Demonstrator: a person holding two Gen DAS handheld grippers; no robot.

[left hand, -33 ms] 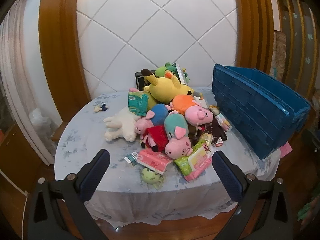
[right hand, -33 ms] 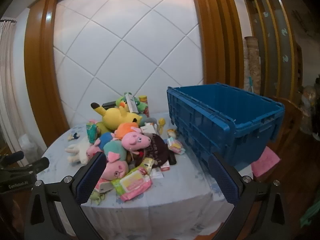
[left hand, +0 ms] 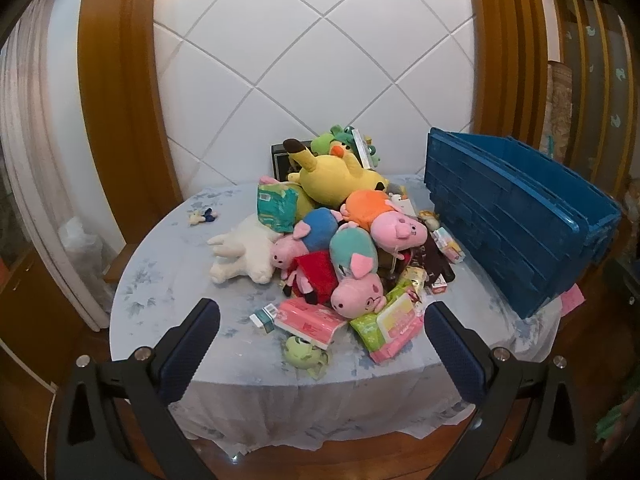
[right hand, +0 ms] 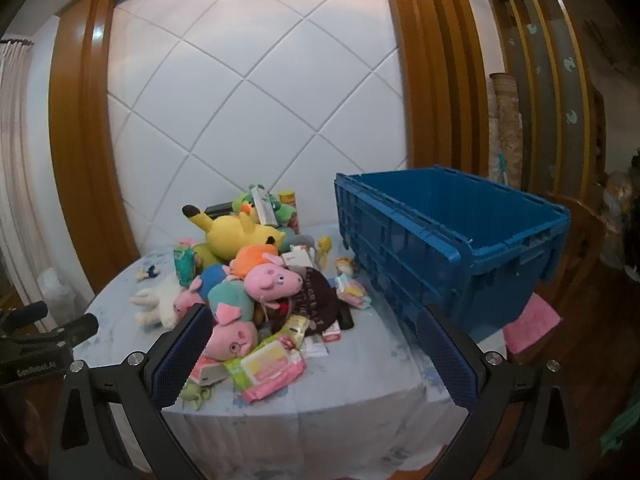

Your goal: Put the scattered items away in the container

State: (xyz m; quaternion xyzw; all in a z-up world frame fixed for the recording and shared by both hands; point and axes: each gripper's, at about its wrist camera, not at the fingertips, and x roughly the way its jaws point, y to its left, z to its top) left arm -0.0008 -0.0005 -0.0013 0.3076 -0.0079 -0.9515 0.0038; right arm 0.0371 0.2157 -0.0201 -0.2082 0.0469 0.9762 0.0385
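Toy pile (left hand: pixel 340 248) heaped on table (left hand: pixel 168 304) left of blue crate (right hand: pixel 460 248); crate interior looks bare. Both claws (left hand: pixel 320 344) (right hand: pixel 312 356) spread, holding nothing.

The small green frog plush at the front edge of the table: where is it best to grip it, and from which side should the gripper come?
Grip the small green frog plush across its rounded body, probably coming from the front and above with the open left gripper. It lies apart from the pile, nearest the table edge, with only the pink pack behind it.
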